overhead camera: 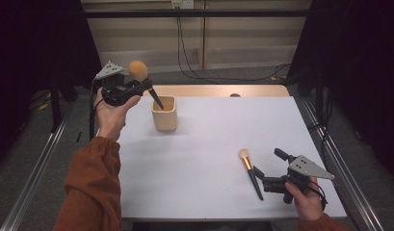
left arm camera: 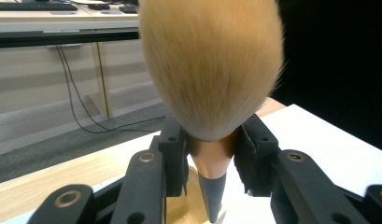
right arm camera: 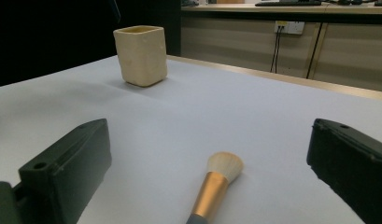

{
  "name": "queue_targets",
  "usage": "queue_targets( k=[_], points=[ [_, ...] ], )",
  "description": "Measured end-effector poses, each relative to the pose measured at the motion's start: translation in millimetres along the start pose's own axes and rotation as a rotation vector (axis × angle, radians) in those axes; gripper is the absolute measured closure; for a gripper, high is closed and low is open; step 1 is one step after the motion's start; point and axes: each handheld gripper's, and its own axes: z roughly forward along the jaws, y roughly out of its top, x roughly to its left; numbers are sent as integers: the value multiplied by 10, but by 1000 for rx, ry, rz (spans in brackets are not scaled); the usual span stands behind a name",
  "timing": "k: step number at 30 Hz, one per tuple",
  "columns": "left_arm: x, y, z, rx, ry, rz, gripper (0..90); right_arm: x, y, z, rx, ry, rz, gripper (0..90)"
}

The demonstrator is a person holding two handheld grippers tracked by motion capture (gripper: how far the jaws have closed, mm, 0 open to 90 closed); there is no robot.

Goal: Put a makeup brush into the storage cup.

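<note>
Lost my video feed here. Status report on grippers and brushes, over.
Left gripper shut on big brush, handle tip over the cup. Right gripper open, small brush lying between its jaws. Nothing in the way.

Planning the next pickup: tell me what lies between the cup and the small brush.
Nothing: bare white table between cup and small brush, in the high view and right gripper view.

A: Both forearms wear rust-orange sleeves (overhead camera: 91,185). The black left gripper (overhead camera: 145,86) has a grey three-cornered plate behind its jaws, brass-ringed screws near them.

B: The right gripper (overhead camera: 268,168) too; its cable is possibly black.
</note>
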Motion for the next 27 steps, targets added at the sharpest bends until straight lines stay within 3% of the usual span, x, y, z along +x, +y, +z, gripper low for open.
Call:
queue_targets(
  k=[2,7,17,27],
  points=[
    [12,-16,31,26,14,21,662,-3,-2,-2,1,-1,-3,0],
    [78,-89,61,24,24,1,662,-5,-1,-3,0,-2,-5,0],
    [98,-152,138,25,44,12,662,-7,-3,-9,1,-2,1,0],
    [166,-320,207,63,57,2,662,-8,-9,-10,1,0,0,0]
  ],
)
